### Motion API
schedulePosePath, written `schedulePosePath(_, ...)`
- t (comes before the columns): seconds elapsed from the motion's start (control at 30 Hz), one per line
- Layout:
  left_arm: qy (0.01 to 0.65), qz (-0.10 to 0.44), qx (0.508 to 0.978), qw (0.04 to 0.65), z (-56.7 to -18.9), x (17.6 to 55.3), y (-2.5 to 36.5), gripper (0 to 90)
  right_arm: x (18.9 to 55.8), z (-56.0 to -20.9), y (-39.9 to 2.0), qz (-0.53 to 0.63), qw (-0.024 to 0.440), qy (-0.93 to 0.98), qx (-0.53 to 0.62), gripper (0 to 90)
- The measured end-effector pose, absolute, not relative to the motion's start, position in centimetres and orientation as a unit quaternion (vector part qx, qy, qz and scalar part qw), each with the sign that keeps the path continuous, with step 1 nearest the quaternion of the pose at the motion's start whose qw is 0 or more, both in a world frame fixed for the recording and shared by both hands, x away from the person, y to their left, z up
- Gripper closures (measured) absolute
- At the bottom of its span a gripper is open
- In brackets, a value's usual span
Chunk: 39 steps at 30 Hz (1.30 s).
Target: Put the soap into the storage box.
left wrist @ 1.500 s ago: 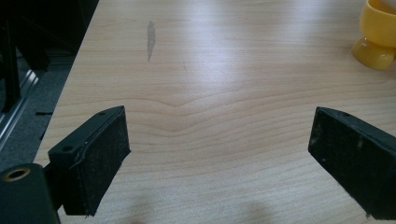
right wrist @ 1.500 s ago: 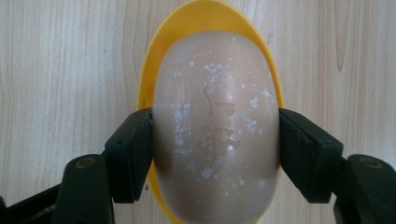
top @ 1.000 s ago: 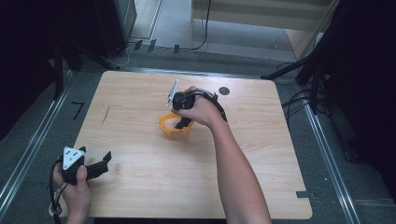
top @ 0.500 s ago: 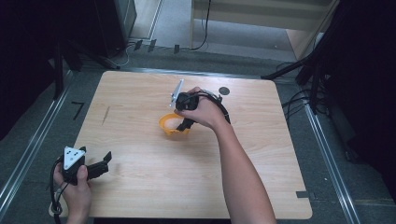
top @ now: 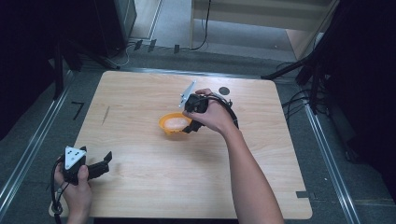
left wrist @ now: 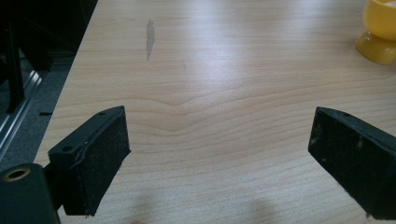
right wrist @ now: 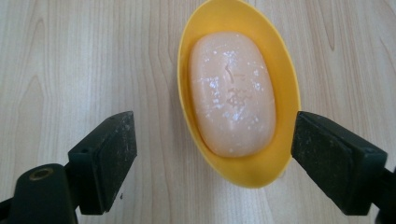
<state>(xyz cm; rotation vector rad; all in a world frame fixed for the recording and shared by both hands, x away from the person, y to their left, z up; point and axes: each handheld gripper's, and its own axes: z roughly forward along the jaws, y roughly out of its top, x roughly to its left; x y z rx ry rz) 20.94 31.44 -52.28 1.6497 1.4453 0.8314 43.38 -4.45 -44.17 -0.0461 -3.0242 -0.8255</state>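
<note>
Right tongs (right wrist: 212,158) gape over soap (right wrist: 232,93) in yellow dish (right wrist: 285,84).

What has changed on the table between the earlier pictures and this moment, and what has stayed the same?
The right gripper has drifted a little away from the person and to the right, and now sits at the right edge of the yellow dish, open, with nothing taken hold of. The dish, with the soap in it, has stayed where it was. The left gripper has stayed open at the table's near left corner.
</note>
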Motion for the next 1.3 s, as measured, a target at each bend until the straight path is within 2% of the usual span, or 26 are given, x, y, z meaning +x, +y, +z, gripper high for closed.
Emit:
schedulePosePath(0.57, 0.567, 0.328, 0.653, 0.381, -52.3, 20.9, 31.3, 5.7, 41.8, -44.4, -8.6, -0.266, -0.011, -0.963, -0.036, 14.9)
schedulePosePath(1.3, 0.566, 0.331, 0.653, 0.379, -52.3, 21.0, 31.2, 5.7, 38.8, -47.0, -12.3, -0.284, -0.009, -0.957, -0.056, 15.9)
